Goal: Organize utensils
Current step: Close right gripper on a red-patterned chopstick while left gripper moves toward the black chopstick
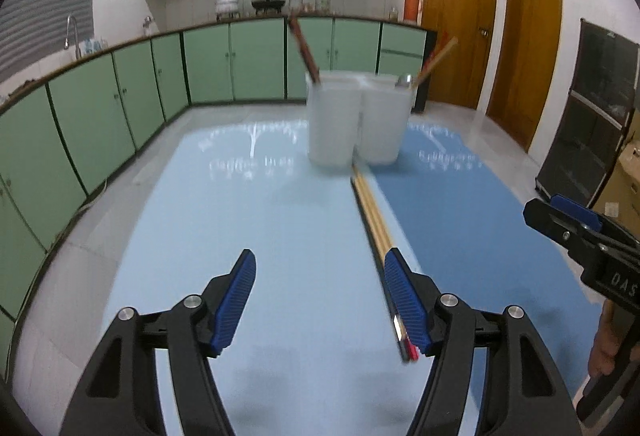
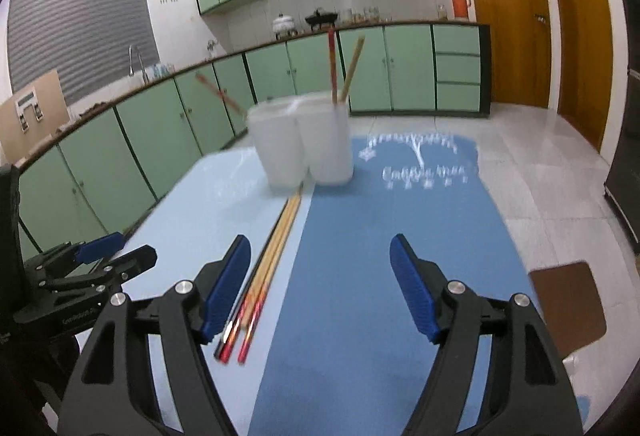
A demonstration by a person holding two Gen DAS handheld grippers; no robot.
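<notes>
Left wrist cam: looking fwd and down along own jaws, low over light-blue mat, facing the green cabinets. Right wrist cam: same tilt, set further right over darker mat. Shared by both: white cups (mid-distance), chopsticks on the seam, cabinets, doors.

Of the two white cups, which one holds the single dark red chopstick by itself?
The left white cup, on the light blue mat. One dark red chopstick leans out of it alone; the right white cup holds a pale wooden chopstick among others.

White cups, two-tone blue mat
</notes>
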